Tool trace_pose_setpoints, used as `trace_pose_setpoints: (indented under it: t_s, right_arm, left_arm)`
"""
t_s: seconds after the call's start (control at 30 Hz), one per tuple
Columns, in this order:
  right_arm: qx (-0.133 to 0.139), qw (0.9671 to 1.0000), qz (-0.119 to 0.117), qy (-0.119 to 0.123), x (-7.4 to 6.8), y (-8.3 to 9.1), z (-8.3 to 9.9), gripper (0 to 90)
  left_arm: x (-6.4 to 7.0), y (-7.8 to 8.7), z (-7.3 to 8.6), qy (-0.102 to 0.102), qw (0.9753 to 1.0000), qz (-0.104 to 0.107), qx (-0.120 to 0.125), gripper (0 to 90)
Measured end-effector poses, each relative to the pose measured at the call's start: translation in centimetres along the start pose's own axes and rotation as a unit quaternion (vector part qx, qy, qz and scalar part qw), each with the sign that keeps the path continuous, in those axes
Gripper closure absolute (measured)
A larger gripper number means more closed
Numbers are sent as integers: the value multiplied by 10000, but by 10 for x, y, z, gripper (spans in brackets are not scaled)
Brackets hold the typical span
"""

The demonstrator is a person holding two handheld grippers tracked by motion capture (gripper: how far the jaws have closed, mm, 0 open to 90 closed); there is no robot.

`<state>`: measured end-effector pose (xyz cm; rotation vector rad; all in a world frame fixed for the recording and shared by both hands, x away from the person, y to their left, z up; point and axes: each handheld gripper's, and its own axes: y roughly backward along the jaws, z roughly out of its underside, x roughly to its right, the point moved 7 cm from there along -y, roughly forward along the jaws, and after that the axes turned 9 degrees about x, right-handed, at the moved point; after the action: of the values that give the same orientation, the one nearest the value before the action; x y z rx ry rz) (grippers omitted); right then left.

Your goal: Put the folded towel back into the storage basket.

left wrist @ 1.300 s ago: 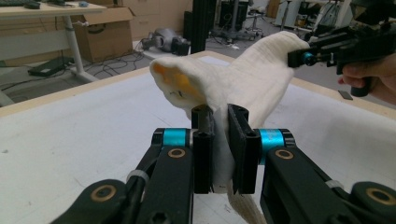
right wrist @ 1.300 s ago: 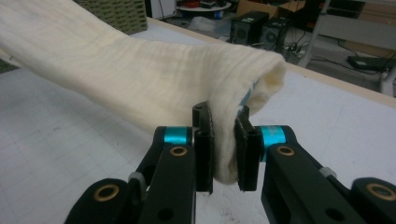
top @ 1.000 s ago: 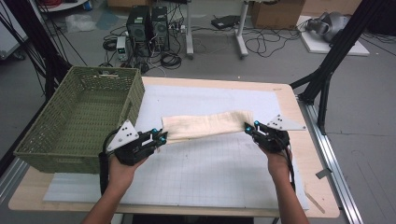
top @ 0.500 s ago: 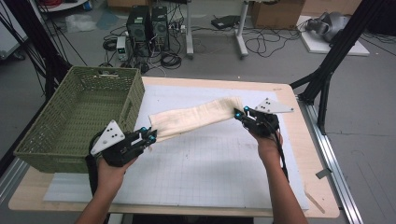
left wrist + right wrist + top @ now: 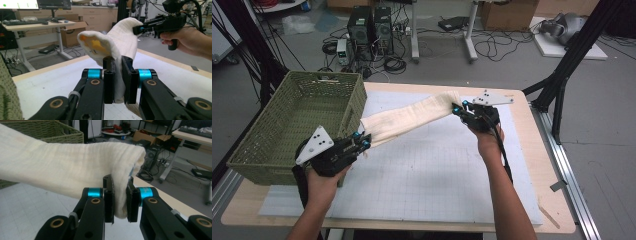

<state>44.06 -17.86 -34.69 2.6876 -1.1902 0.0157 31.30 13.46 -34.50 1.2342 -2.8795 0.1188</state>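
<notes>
A folded cream towel (image 5: 409, 119) hangs stretched in the air above the white gridded mat (image 5: 432, 170), slanting from near left to far right. My left gripper (image 5: 363, 143) is shut on its near-left end, beside the corner of the green wicker basket (image 5: 267, 150). My right gripper (image 5: 457, 109) is shut on its far-right end. In the left gripper view the towel (image 5: 120, 47) rises from my left gripper (image 5: 119, 80) toward the other hand's gripper (image 5: 137, 29). In the right gripper view the towel (image 5: 65, 167) runs left from my right gripper (image 5: 120, 200), past the basket (image 5: 52, 131).
The basket stands on the table's left side. A wooden table edge (image 5: 557, 200) borders the mat on the right. Black frame posts (image 5: 569, 60) stand at the far right; computers and cables (image 5: 372, 30) lie on the floor behind the table.
Both grippers have lifted the towel off the mat and swung it; the left end has come nearer and leftward toward the basket, the right end has gone farther back.
</notes>
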Motion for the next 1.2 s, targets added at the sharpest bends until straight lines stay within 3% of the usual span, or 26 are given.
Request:
trace_pose_setpoints:
  t_s: [0.43, 0.87, 1.2]
  right_arm:
    - [106, 9999, -75, 36, -4, -32, -24, 805]
    - [184, 9995, -149, 216, -12, -63, -53, 805]
    - [233, 9992, -257, 183, -20, -91, -67, 805]
  left_arm:
    - [-8, 11, -12, -19, 9997, -148, 205, 814]
    - [-19, 23, -20, -79, 9990, -347, 272, 817]
    - [-29, 35, -22, -117, 9981, -528, 284, 818]
